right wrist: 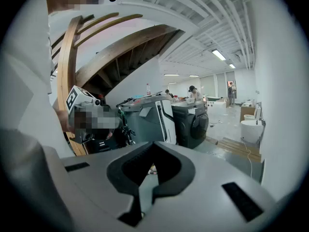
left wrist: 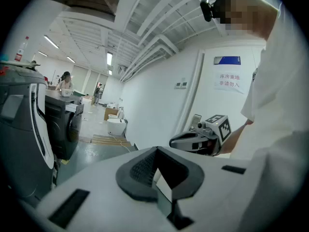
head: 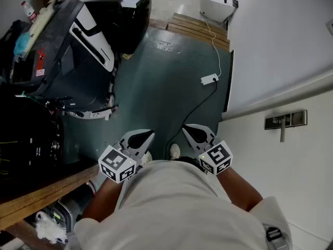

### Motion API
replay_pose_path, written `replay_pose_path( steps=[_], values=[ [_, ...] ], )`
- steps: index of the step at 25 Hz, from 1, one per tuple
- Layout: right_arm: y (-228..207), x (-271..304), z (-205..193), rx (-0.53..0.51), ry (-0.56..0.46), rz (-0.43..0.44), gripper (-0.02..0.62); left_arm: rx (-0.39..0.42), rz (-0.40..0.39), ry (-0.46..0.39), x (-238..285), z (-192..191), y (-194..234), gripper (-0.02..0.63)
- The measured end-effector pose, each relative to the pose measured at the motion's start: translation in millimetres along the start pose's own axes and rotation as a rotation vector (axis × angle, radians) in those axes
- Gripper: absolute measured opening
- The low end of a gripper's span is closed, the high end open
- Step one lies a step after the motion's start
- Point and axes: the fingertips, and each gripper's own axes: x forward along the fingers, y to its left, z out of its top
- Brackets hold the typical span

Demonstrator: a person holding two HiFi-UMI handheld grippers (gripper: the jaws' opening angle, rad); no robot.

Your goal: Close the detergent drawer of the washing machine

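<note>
Workshop bay, dark grey-green concrete floor [head: 166, 82], white wall [head: 281, 46] at right, dark grey front-loading washing machine [right wrist: 194, 122] well apart from both tools, its detergent drawer too small to make out, left gripper [head: 147, 135] and right gripper [head: 187, 127] both clenched on nothing, near the person's torso.

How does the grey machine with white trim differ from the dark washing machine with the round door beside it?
The grey machine with white trim stands nearer the person; the dark washing machine sits beyond it. The grey one shows a slanted white band, the dark one a round front door. Both are boxy and stand on the same floor.
</note>
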Motion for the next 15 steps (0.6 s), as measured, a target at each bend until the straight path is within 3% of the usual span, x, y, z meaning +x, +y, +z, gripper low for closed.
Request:
replay_pose_path(
  steps=[15],
  values=[
    [-83, -62, -19, 0.010, -0.032, -0.007, 0.005, 0.035, 0.009, 0.054, 92, 8, -56, -0.006]
  ],
)
